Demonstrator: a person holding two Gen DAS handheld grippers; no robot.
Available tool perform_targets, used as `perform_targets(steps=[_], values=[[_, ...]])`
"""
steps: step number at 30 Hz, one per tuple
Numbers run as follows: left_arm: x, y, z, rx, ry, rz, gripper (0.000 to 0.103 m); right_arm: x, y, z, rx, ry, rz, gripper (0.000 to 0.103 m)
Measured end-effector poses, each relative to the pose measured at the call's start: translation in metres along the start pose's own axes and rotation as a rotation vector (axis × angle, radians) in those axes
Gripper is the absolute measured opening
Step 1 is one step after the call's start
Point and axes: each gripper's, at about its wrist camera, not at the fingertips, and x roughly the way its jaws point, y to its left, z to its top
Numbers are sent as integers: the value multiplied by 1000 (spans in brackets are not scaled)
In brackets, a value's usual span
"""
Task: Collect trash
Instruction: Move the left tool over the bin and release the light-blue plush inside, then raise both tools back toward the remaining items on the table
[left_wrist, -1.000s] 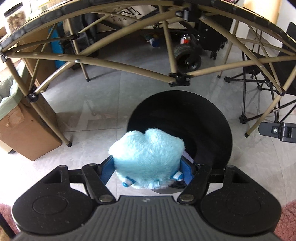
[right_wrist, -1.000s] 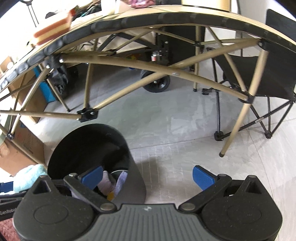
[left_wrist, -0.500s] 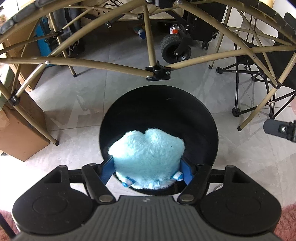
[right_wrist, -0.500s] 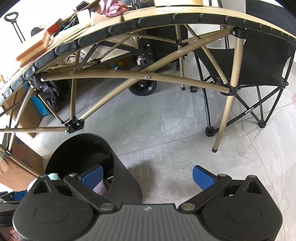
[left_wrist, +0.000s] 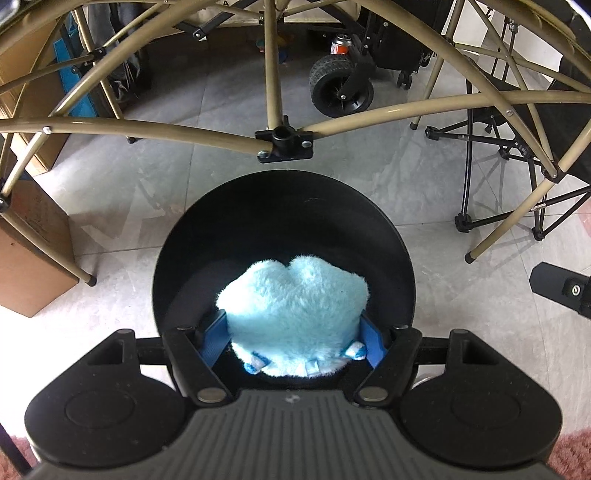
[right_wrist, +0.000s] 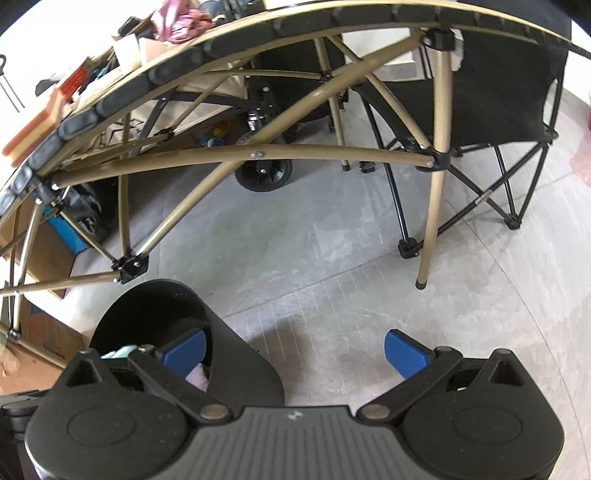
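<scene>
Clamping a fluffy pale-blue plush lump (left_wrist: 291, 314) between blue ridged pads, left gripper (left_wrist: 295, 341), directly above the round mouth of a smooth black bin (left_wrist: 280, 206) on pale grey floor tiles (left_wrist: 155, 177). Gaping wide and empty, right gripper (right_wrist: 293, 350), blue pads apart, near the bin's right rim (right_wrist: 199, 306). Beyond the bin's far edge, tan metal tubes of a folding table frame (left_wrist: 147, 127), black plastic joints, a cardboard box (left_wrist: 33, 254) at left.

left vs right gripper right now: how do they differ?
The left gripper is clamped on a fluffy light-blue item; the right gripper holds nothing, jaws spread wide. The left one hangs over the black bin's mouth; the right sits beside it, mostly over floor. Both have blue pads and point downward.
</scene>
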Motion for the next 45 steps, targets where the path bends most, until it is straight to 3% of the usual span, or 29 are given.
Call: perform_targets(steps=[8, 12, 17, 34, 45], values=[[9, -5, 5, -8, 17, -8, 73, 4, -4, 1, 14, 6, -13, 103], [10, -5, 6, -13, 28, -9, 78, 4, -4, 2, 15, 6, -8, 103], [9, -4, 5, -32, 24, -16, 103, 2, -3, 1, 15, 3, -6, 103], [9, 0, 4, -28, 24, 4, 103, 1, -3, 1, 19, 3, -1, 103], [-6, 4, 3, -14, -30, 9, 103, -3, 1, 1, 21, -7, 10, 103]])
